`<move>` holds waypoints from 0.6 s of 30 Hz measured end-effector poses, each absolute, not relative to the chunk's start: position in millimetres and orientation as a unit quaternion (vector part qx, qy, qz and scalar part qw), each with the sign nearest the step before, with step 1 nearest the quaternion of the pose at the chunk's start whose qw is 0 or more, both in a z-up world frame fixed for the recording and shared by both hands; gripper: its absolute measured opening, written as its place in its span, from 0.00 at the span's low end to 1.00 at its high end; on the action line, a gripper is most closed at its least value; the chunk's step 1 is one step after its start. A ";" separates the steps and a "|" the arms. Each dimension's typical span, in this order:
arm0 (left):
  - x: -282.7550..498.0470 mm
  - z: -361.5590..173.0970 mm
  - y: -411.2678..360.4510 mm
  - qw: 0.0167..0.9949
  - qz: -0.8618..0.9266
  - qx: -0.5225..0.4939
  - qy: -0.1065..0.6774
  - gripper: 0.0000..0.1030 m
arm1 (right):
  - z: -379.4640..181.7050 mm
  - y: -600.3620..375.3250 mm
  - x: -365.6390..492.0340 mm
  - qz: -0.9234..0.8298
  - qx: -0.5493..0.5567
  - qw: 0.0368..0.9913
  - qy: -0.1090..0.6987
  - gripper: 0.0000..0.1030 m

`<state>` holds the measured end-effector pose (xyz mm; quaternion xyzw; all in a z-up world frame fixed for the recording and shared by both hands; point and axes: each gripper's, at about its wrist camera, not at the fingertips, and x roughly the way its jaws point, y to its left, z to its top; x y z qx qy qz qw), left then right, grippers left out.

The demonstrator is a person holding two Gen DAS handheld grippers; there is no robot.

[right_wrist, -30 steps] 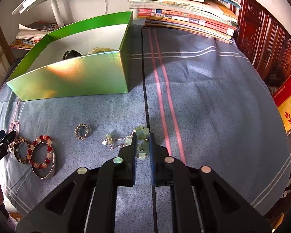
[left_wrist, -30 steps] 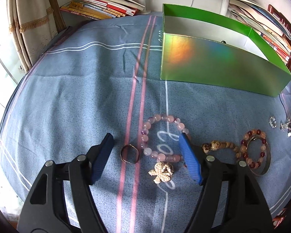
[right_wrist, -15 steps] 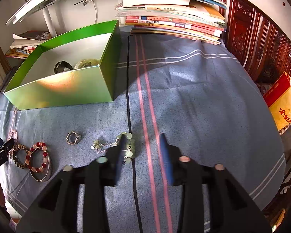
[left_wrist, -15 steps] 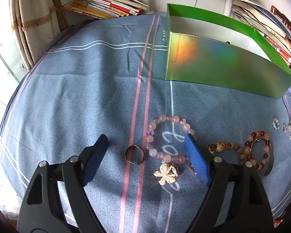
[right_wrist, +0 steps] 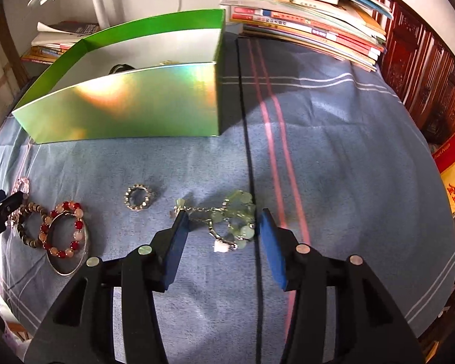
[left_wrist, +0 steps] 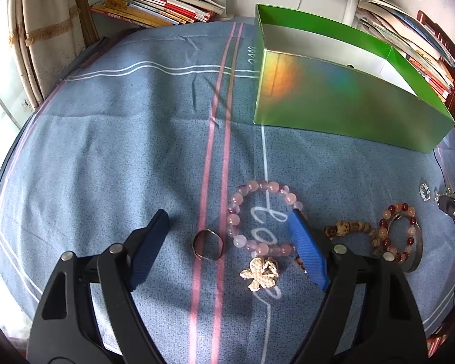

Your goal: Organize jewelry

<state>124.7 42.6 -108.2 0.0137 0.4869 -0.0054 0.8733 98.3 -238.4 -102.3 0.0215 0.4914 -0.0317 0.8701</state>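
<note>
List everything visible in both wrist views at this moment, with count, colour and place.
green box: 1, iridescent green, far side of the cloth, some items inside
pink bead bracelet: 1, pink, between the left gripper's fingers
thin ring: 1, dark metal, left of the pink bracelet
pearl flower brooch: 1, cream, just below the pink bracelet
brown bead bracelet: 1, brown, beside the red one
red and peach bracelet: 1, lying on a silver bangle
sparkly ring: 1, silver, mid cloth
jade chain bracelet: 1, pale green, between the right gripper's fingers
books: several stacks, along the back
cloth: 1, blue, striped
left gripper: jaws closing, touching nothing
right gripper: jaws opening
</note>
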 end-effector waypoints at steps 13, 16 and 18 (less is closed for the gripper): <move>113.6 -107.0 10.6 0.876 -0.047 0.039 0.479 0.61 | -101.8 -232.0 98.0 -0.024 0.019 0.871 0.490 0.48; 113.7 -107.5 10.0 0.875 -0.048 0.037 0.480 0.63 | -101.7 -230.8 98.4 -0.024 0.018 0.872 0.489 0.50; 114.7 -108.8 10.3 0.876 -0.040 0.037 0.479 0.72 | -102.0 -229.9 98.8 -0.023 0.018 0.872 0.489 0.52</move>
